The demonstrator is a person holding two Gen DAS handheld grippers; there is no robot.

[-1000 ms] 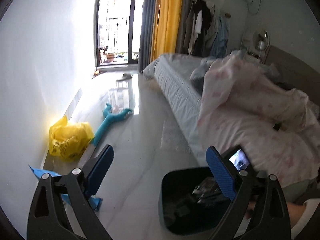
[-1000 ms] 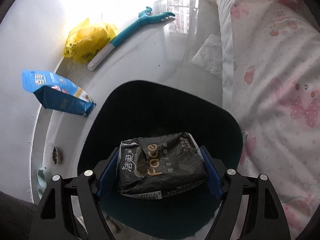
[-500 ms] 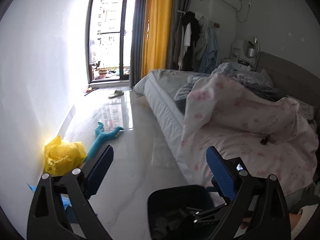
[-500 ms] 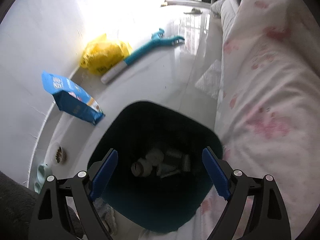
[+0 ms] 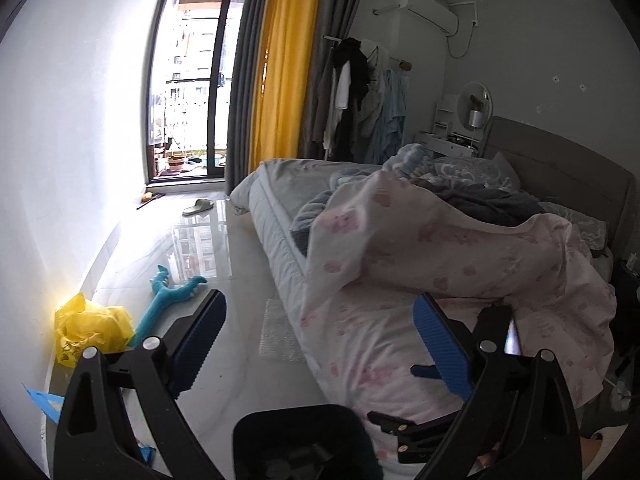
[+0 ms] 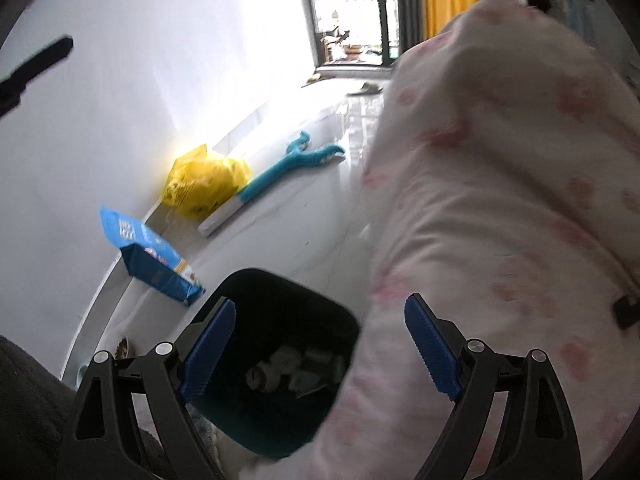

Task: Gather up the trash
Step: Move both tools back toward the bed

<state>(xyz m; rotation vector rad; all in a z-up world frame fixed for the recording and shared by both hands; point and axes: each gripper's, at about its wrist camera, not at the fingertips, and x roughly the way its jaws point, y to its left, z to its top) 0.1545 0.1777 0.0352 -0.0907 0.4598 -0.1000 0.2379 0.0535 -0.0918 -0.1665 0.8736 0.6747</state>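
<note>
A dark trash bin [image 6: 276, 304] stands on the floor beside the bed, with pale rolls and wrappers [image 6: 292, 368] inside; its rim also shows in the left wrist view [image 5: 304, 420]. My right gripper [image 6: 320, 348] is open and empty above the bin's right side. My left gripper [image 5: 320, 344] is open and empty, raised above the bin, facing the room. A yellow plastic bag [image 6: 204, 180] and a blue packet [image 6: 152, 260] lie by the wall. The bag also shows in the left wrist view [image 5: 88, 328].
A bed with a pink-patterned quilt [image 5: 440, 264] fills the right side. A teal long-handled tool [image 5: 168, 300] and a bubble-wrap sheet [image 5: 280, 332] lie on the glossy floor. A white wall [image 5: 60, 160] runs along the left. A slipper [image 5: 198, 207] lies near the balcony door.
My right gripper opened and dropped the dark tissue pack into the bin, then lifted and tilted up toward the bed. My left gripper tilted upward, away from the bin.
</note>
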